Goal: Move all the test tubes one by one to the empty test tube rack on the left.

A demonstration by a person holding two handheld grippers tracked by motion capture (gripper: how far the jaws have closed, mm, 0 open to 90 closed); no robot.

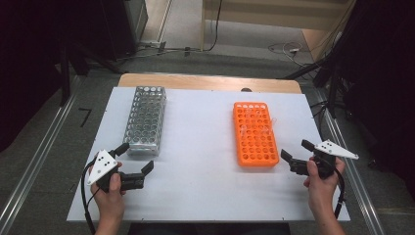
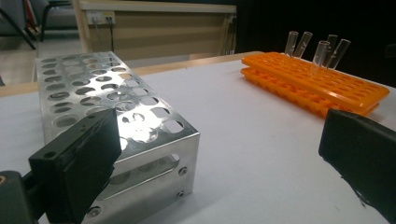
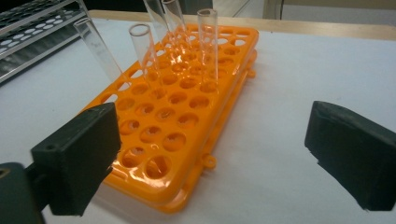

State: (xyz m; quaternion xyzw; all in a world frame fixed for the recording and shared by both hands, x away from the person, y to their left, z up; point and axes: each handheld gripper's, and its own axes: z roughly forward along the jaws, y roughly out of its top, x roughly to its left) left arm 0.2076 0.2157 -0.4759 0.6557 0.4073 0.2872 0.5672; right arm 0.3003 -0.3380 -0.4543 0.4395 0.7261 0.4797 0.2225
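Black left tongs (image 1: 135, 156) wide, right tongs (image 1: 295, 149) wide, empty

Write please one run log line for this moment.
left gripper: open, near metal rack | right gripper: open, near orange rack | tubes: in orange rack

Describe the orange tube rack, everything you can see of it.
The orange rack is a flat, glossy, plastic-looking tray built in two stacked layers, its top pierced by rows of round holes. It lies flat on the white table, right of centre, long side running away from the person. Five clear tubes stand in holes toward its far end, several leaning; the other holes look empty. Small tabs stick out along its lower edge. The right gripper sits open just beside its near right corner, apart from it.
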